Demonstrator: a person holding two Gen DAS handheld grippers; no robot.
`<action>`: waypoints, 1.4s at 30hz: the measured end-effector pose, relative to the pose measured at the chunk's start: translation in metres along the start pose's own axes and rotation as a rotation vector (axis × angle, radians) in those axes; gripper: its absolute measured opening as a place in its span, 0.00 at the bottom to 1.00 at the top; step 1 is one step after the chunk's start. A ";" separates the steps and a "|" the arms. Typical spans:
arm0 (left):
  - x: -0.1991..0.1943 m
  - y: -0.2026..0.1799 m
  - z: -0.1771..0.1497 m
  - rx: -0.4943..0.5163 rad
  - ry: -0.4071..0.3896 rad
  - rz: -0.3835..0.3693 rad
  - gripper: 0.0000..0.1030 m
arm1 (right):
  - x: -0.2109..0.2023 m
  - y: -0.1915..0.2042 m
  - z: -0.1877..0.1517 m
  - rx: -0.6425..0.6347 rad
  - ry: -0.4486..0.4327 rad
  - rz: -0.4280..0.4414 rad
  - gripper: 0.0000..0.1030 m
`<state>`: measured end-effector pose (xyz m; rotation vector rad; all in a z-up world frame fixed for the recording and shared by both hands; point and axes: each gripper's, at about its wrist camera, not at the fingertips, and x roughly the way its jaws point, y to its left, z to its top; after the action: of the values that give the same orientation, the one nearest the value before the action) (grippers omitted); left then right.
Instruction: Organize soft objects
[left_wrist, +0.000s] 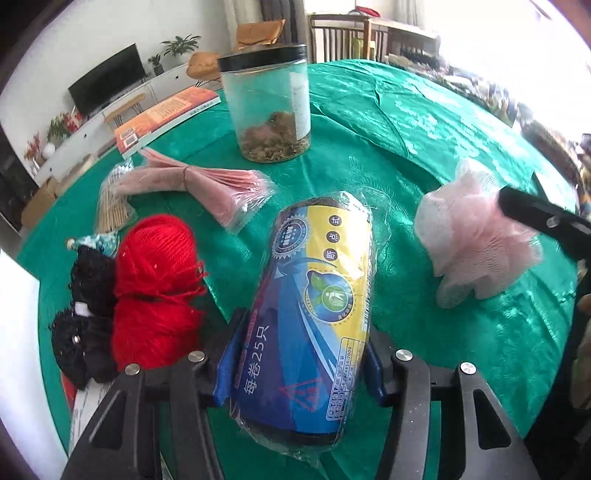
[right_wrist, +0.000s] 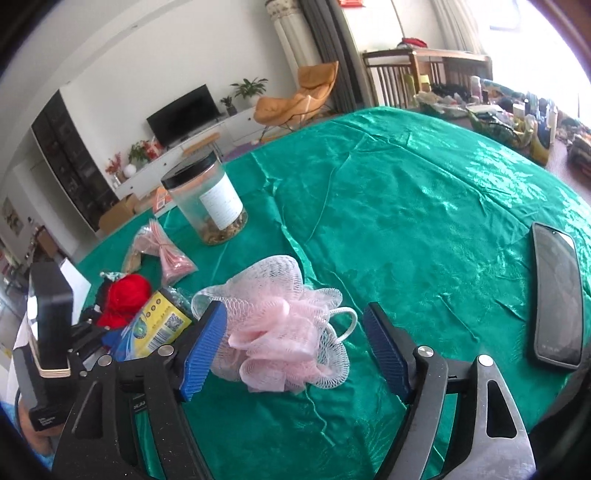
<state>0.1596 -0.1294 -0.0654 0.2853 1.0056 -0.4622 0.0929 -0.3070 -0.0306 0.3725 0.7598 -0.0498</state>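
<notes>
Green shiny cloth (right_wrist: 424, 206) covers the table, with a living room behind it: a television, an orange chair and white cabinets. On the cloth stand a clear jar (left_wrist: 267, 107) with a black lid, a book (left_wrist: 166, 118) at the far edge, a pink packet (left_wrist: 218, 184) and a phone (right_wrist: 556, 299) lying well apart to the right. The left gripper (left_wrist: 299, 354) is clenched on a wrapped roll of bags (left_wrist: 310, 314), its two fingers pressing the roll's sides. Just left of the roll lie red yarn (left_wrist: 157, 284) and black yarn (left_wrist: 86, 317), touching each other. The right gripper (right_wrist: 295, 343) is spread wide, its blue pads (right_wrist: 203, 350) on either side of a pink bath sponge (right_wrist: 280, 332) that rests on the cloth; the left pad touches the mesh, the right one stands apart.
</notes>
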 end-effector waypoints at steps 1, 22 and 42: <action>-0.008 0.005 -0.004 -0.030 -0.012 -0.012 0.53 | 0.011 0.005 0.002 -0.022 0.030 0.002 0.77; -0.263 0.277 -0.192 -0.563 -0.222 0.290 0.53 | -0.051 0.280 -0.009 -0.395 0.159 0.527 0.38; -0.265 0.253 -0.238 -0.598 -0.393 0.276 1.00 | 0.000 0.344 -0.079 -0.654 0.183 0.343 0.77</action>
<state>-0.0110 0.2571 0.0458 -0.2003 0.6646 0.0479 0.1016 0.0419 0.0241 -0.1241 0.8372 0.5507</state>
